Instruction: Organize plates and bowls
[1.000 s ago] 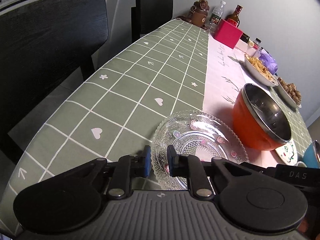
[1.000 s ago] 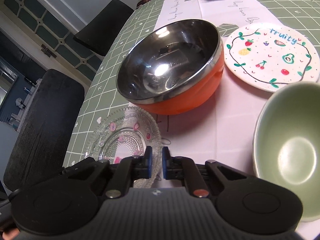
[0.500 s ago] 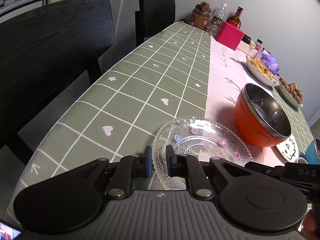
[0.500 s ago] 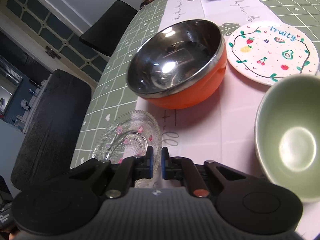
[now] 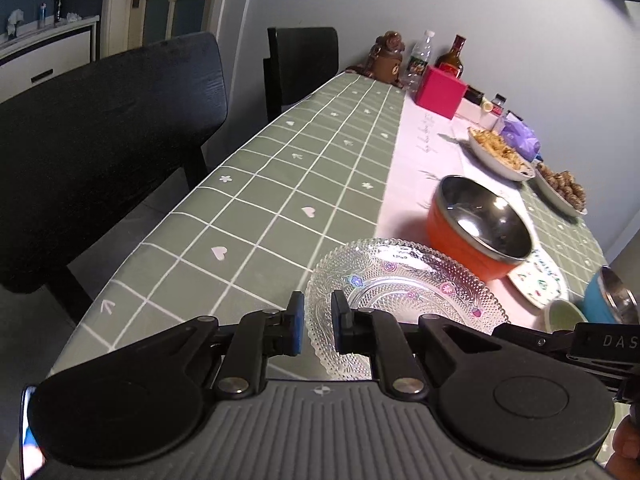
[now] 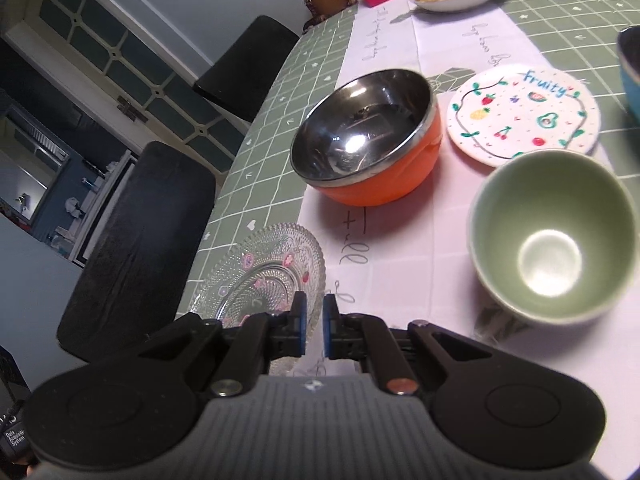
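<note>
A clear glass plate (image 5: 404, 292) with small flower marks is at the table's near end; it also shows in the right wrist view (image 6: 264, 276). My left gripper (image 5: 318, 326) is shut on its near rim and holds it tilted. My right gripper (image 6: 312, 330) is nearly shut and empty, just beside the plate's right edge. An orange bowl (image 5: 472, 228) with a steel inside stands behind the plate, also in the right wrist view (image 6: 368, 144). A green bowl (image 6: 552, 236), a white "fruity" plate (image 6: 524, 114) and a blue bowl (image 6: 630, 72) stand to the right.
The table has a green checked cloth (image 5: 280, 184) and a white runner (image 6: 400, 240). Two black chairs (image 5: 100, 128) stand along its left side. Two dishes of food (image 5: 500, 152), a pink box (image 5: 440, 90), bottles and a bear figure (image 5: 388, 56) are at the far end.
Both grippers have pulled back and risen. The glass plate has come up with my left gripper and now sits higher in front of the orange bowl.
</note>
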`<state>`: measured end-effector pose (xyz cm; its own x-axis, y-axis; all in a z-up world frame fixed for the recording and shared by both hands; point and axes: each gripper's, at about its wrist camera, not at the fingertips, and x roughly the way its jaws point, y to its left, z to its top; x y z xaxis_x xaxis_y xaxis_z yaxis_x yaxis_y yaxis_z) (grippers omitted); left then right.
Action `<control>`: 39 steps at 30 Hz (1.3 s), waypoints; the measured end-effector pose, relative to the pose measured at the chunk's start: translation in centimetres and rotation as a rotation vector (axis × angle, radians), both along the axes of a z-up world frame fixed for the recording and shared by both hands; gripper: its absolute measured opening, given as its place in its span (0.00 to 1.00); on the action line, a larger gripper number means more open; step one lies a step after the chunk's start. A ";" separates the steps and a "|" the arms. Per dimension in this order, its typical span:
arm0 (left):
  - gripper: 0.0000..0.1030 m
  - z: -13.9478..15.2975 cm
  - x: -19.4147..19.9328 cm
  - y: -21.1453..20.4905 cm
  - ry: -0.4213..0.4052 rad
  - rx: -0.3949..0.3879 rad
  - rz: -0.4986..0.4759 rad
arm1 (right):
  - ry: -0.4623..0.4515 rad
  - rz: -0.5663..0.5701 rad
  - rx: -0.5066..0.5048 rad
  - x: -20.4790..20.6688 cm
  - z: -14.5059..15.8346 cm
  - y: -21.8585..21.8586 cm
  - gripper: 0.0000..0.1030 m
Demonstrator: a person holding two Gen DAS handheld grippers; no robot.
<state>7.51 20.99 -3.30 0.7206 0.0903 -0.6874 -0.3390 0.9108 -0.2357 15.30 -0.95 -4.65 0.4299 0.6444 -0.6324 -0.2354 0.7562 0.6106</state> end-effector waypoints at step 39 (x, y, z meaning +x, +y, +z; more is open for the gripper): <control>0.10 -2.5 -10.3 -13.9 0.025 -0.083 -0.179 | 0.051 -0.134 -0.076 -12.4 -2.8 -15.9 0.06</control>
<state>-2.83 7.12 -5.78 0.7029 -0.0960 -0.7048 -0.1795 0.9348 -0.3064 2.86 -16.88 -7.47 0.4752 0.5329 -0.7001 -0.0991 0.8231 0.5592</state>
